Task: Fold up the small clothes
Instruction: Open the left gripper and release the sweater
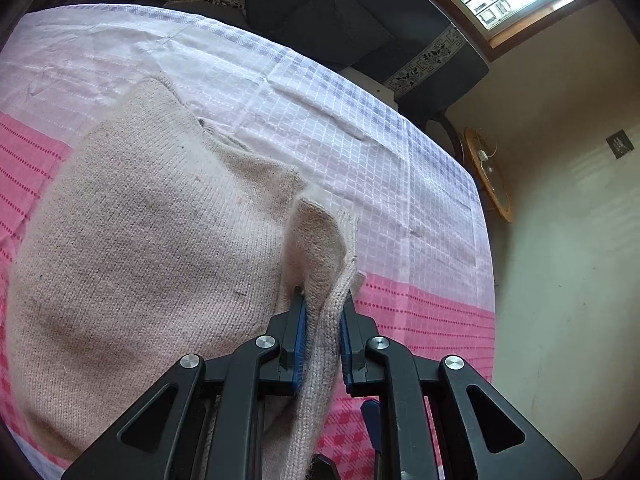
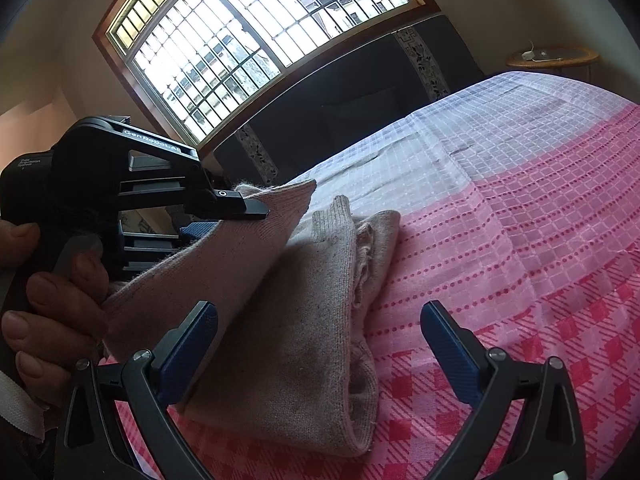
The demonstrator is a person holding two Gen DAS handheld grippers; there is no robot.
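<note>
L claw (image 1: 322, 312) grips sweater (image 1: 152, 248) edge — R claw (image 2: 320, 344) open.

The beige, fuzzy knitted wool sweater (image 1: 152, 248) lies on a pink-and-white woven checked cotton bedspread (image 1: 400, 168), pinched by the left matt black plastic gripper (image 1: 323, 300) with textured blue rubbery pads (image 1: 301, 332) and shiny metal rivets (image 1: 267, 341).

Beige knit sweater (image 1: 152, 240); pink-and-white checked bedspread (image 1: 360, 132).
</note>
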